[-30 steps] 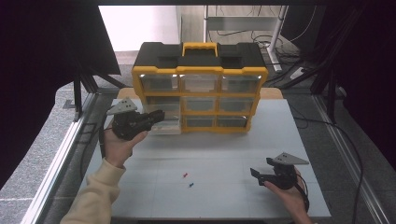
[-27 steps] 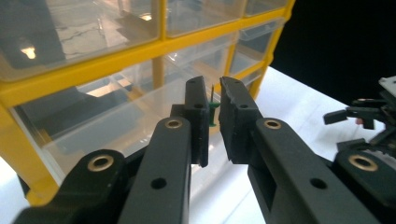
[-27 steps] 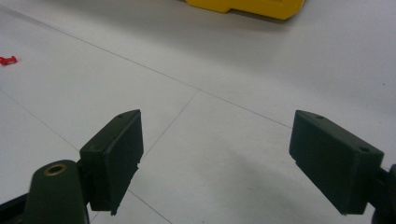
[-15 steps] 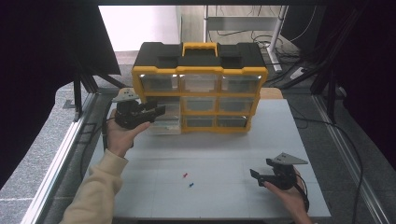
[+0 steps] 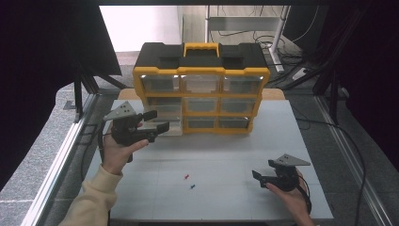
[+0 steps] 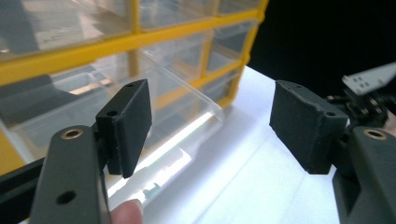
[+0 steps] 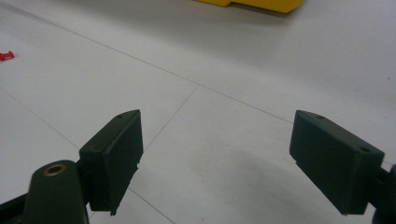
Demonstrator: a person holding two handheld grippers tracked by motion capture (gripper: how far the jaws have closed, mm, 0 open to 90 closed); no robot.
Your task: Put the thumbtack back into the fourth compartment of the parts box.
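A yellow and black organiser box (image 5: 201, 70) with clear drawers stands at the back of the white table (image 5: 226, 150). Its lower left drawer (image 5: 173, 131) is pulled out. My left gripper (image 5: 159, 120) hovers just in front of that drawer; its jaws have just been opening and now stand open, with nothing pressed between them. Seen from the left gripper (image 6: 210, 121), the clear drawer (image 6: 177, 107) lies beyond the left pad. My right gripper (image 5: 262, 169) rests near the table's front right, open (image 7: 217, 158) over bare table. A red pin (image 5: 186, 177) and a blue pin (image 5: 192, 186) lie between the hands.
The red pin (image 7: 5, 56) sits at the far left in the right gripper view, the box's yellow base (image 7: 252, 3) at the top. Metal rails (image 5: 61, 155) run along the table's sides, and cables lie on the floor behind.
The left gripper's jaws have gone from shut to open at the pulled-out drawer, and the hand has shifted slightly. The right hand has kept still.
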